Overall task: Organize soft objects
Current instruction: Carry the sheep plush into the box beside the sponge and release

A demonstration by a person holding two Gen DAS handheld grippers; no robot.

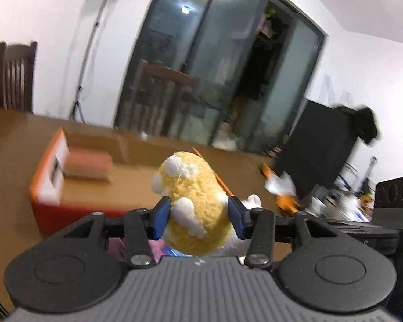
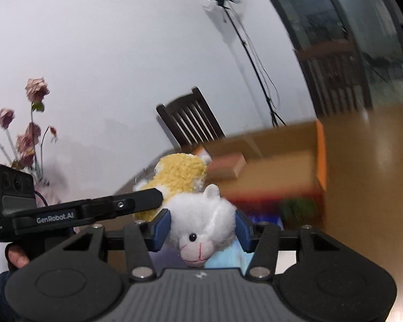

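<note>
- Standing at the far left of the left wrist view, a dark chair (image 1: 14, 76) is backing against the white wall, behind the bench (image 1: 10, 139).
- Sitting on the bench, an orange box (image 1: 48, 185) is lying with its lid open, and a pinkish block (image 1: 88, 165) is resting inside it; both are blurred.
- Gripping a yellow toy (image 1: 194, 204) between its blue pads, the left claw (image 1: 198, 216) is holding it above the bench, just right of the box.
- Peeking out from behind the yellow toy's right side, a bit of the white toy (image 1: 252, 201) is showing.
- Leaning at the right, a black board (image 1: 317, 147) is standing near scattered clutter too blurred to name.
- Showing in the right wrist view at the far left, dried flowers (image 2: 27, 123) are standing against the wall.
- Reaching in from the left, the left claw (image 2: 158, 197) is holding the yellow toy (image 2: 180, 174) just behind the white one.
- Squeezing the white toy (image 2: 204, 222) at both sides, the right claw (image 2: 202, 229) is holding it with its face pointing down toward the camera.
- Lying beyond both toys, the box (image 2: 319, 155) is sitting on the bench (image 2: 368, 174).
</note>
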